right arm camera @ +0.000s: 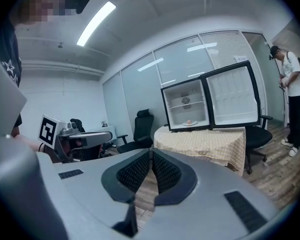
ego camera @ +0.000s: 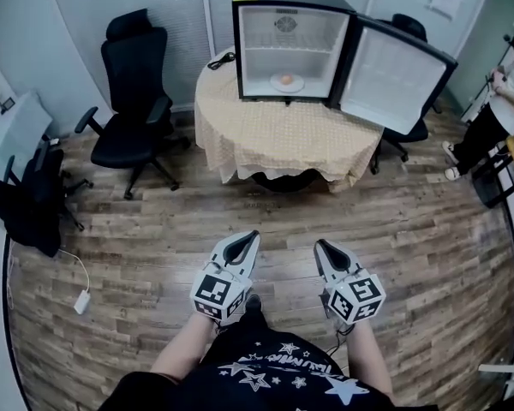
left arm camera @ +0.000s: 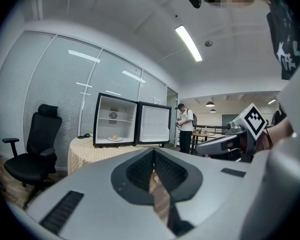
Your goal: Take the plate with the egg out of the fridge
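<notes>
A small black fridge (ego camera: 291, 41) stands on a round table with a beige cloth (ego camera: 283, 135), its door (ego camera: 394, 77) swung wide to the right. Inside, on the fridge floor, a white plate (ego camera: 286, 83) carries a pale orange egg (ego camera: 286, 79). The same plate (left arm camera: 114, 139) shows in the left gripper view, and the plate (right arm camera: 189, 123) is small in the right gripper view. My left gripper (ego camera: 250, 238) and right gripper (ego camera: 320, 247) hang low over the wooden floor, far short of the table, both shut and empty.
A black office chair (ego camera: 133, 101) stands left of the table and another sits behind the fridge door. A person (ego camera: 497, 114) stands at the far right by a railing. A dark coat lies over a chair at the left, and a white charger (ego camera: 82, 301) lies on the floor.
</notes>
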